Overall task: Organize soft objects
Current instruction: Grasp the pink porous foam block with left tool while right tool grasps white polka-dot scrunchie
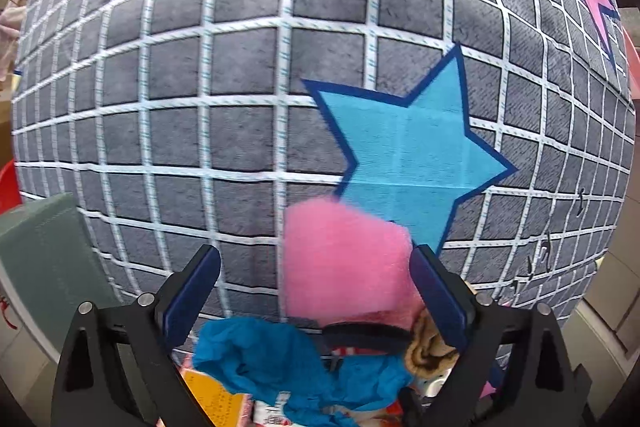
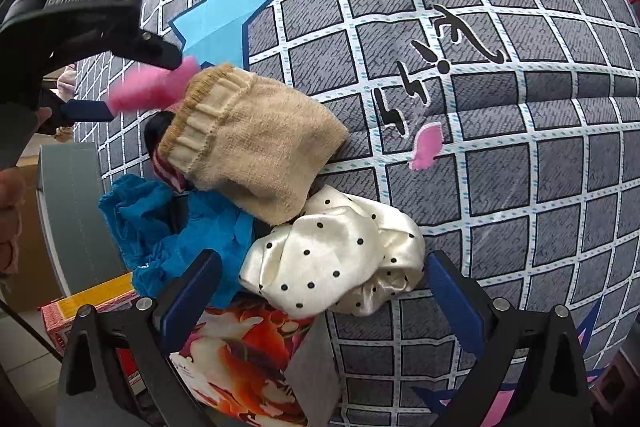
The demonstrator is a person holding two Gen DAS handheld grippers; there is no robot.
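From my left wrist camera, the left hand-held gripper (image 1: 316, 267) stands with its blue-padded fingers (image 1: 198, 283) spread wide over the grey grid-patterned bedspread (image 1: 200, 67); a fluffy pink soft item (image 1: 344, 259) sits between them against the right finger, though I cannot tell whether it is gripped. Near the lens lie a crumpled blue cloth (image 1: 260, 359) and a corner of a tan knitted sock (image 1: 426, 347). The printed light-blue star (image 1: 412, 155) lies beyond, to the right.

The right wrist view alone shows the full pile: the sock (image 2: 252, 143) on top, the blue cloth (image 2: 168, 227) to its left, and a cream satin polka-dot cloth (image 2: 336, 259) nearest. The right hand-held gripper (image 2: 324, 287) hangs wide apart just above that cloth, holding nothing. At far left the other gripper (image 2: 148, 87) meets the pink item (image 2: 156, 87).
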